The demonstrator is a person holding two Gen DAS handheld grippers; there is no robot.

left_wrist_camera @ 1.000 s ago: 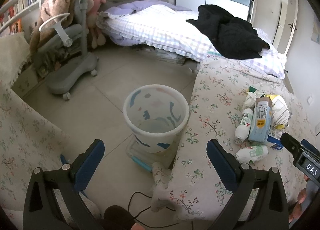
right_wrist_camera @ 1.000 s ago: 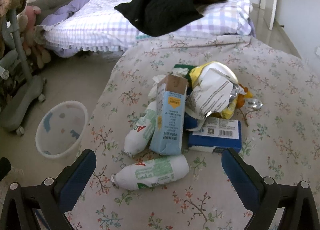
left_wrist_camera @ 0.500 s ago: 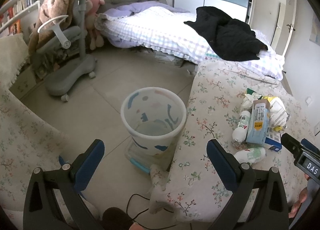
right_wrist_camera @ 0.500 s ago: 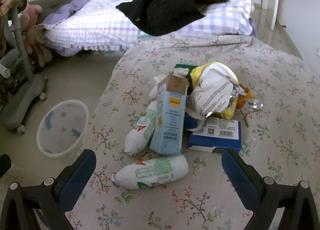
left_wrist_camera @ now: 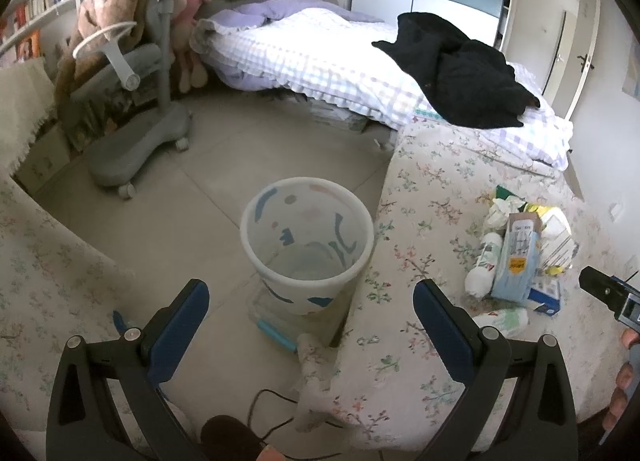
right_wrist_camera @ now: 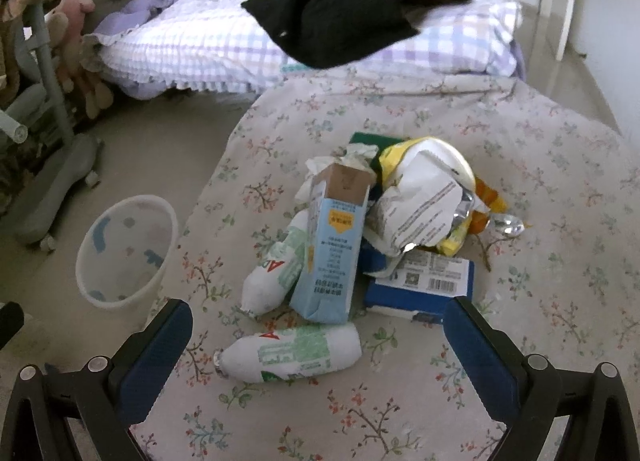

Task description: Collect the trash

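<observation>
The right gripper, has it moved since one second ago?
Yes, slightly. The right gripper has come forward over the table: the lying bottle sits lower in its view and closer between the open jaws, judged against the pile.

Floral tablecloth [right_wrist_camera: 520,165] carries trash pile [right_wrist_camera: 360,229] (cartons, bottles, wrappers).

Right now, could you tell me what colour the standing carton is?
Light blue carton, brown top; right wrist view.

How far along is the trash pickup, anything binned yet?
Nothing done: the bin on the floor looks empty. Nothing in hand: left gripper and right gripper are both open. Left: the whole pile on the floral cover, including two bottles, blue carton and crumpled wrappers.
</observation>
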